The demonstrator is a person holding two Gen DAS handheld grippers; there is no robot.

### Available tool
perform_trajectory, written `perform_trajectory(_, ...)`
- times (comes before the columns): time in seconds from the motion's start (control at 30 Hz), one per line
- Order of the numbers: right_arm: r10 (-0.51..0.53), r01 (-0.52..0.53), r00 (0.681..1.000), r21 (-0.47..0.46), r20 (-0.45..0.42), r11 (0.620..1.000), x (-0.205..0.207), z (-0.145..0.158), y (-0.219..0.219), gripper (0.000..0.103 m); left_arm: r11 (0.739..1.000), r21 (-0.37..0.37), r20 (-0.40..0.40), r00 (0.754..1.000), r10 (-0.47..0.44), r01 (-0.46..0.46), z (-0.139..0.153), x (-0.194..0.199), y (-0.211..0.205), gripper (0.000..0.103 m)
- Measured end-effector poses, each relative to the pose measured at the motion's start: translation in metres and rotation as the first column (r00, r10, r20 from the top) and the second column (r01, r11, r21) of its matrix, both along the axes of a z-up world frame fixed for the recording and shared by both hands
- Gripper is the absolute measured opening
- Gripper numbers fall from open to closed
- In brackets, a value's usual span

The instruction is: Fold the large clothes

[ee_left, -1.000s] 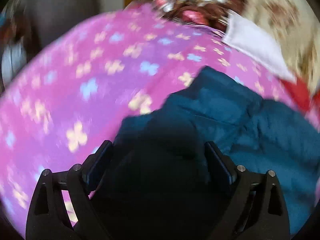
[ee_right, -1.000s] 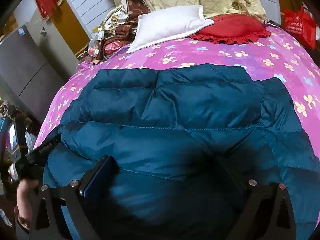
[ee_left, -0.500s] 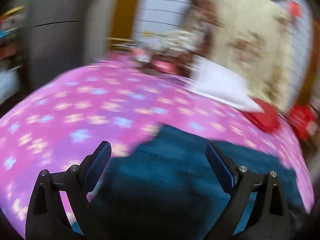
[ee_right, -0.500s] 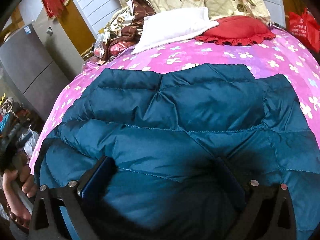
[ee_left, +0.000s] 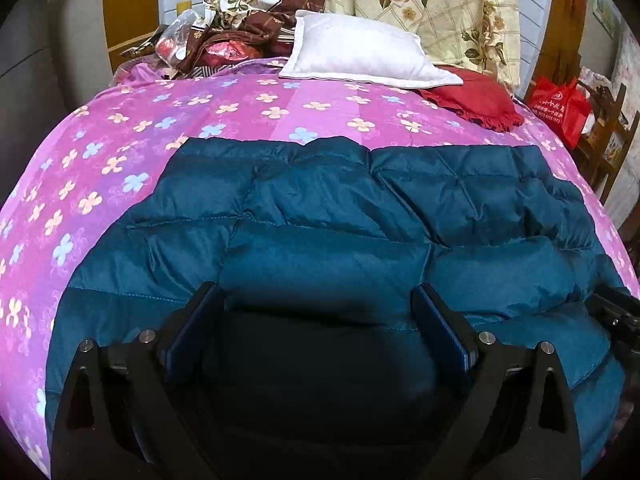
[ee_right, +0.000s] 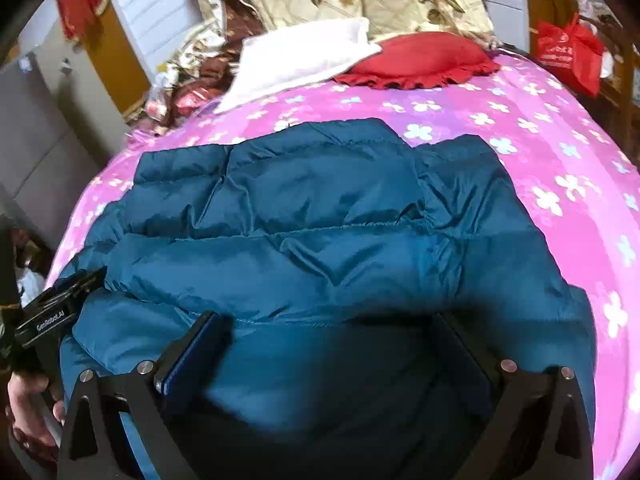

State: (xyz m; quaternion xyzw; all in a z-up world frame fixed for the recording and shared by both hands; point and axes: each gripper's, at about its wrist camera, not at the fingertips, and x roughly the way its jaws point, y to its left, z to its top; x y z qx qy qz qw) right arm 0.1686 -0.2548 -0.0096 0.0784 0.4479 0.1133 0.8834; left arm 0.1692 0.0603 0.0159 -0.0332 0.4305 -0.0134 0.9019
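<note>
Both tools hung low over the near edge of the jacket (ee_left: 320, 208) on the bed (ee_left: 120, 152), left tool (ee_left: 320, 316) and right tool (ee_right: 332, 344) spread wide, gripping nothing.

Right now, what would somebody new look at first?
The big blue coat spread over the pink flowery bed, right in front of both claws. Then the white pillow and the red cushion at the far end.

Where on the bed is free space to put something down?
Bare pink bedspread lies left of the blue jacket and between it and the white pillow. The head end is crowded: red cushion, heaped bedding.
</note>
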Motion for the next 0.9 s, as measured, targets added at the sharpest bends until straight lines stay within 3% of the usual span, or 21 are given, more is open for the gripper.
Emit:
perform_trajectory(0.17, 0.001, -0.001, 1.0, -0.015, 0.019, 1.0, -0.002, 0.0, 0.003, 0.103, 1.0, 0.01, 0.014, 1.0, 0.014, -0.014, 0.001, -0.004, 0.0, 0.096)
perform_trajectory(0.3, -0.014, 0.014, 0.999, -0.011, 0.04, 1.0, -0.01, 0.006, -0.002, 0.103, 0.999, -0.026, 0.065, 0.997, 0.04, -0.038, 0.017, -0.012, 0.008, 0.096)
perform_trajectory(0.43, -0.034, 0.038, 0.991, -0.026, 0.128, 0.999, -0.024, 0.033, 0.002, 0.103, 0.994, -0.09, 0.13, 0.989, 0.069, -0.058, 0.043, -0.027, 0.019, 0.096)
perform_trajectory(0.53, -0.024, 0.026, 0.984, -0.008, 0.178, 1.0, -0.019, 0.056, 0.019, 0.103, 0.994, -0.066, 0.129, 0.987, 0.098, -0.09, 0.047, -0.033, 0.024, 0.096)
perform_trajectory(0.67, -0.012, 0.011, 0.994, 0.009, 0.11, 1.0, 0.019, 0.062, 0.054, 0.103, 0.994, -0.042, 0.07, 0.992, 0.107, -0.104, 0.038, -0.032, 0.028, 0.096)
perform_trajectory(0.73, -0.02, 0.02, 0.997, 0.005, 0.072, 1.0, 0.035, 0.052, 0.068, 0.103, 0.997, 0.002, -0.011, 0.997, 0.082, -0.081, 0.018, -0.027, 0.024, 0.096)
perform_trajectory(0.87, -0.053, 0.039, 0.995, -0.159, -0.083, 0.987, 0.067, 0.008, 0.084, 0.103, 0.997, 0.035, -0.011, 0.998, 0.069, -0.069, 0.01, -0.03, 0.018, 0.096)
perform_trajectory(0.9, -0.055, 0.038, 0.993, -0.157, -0.105, 0.987, 0.07, 0.001, 0.082, 0.103, 0.997, 0.035, -0.012, 0.998, 0.065, -0.065, 0.012, -0.03, 0.018, 0.096)
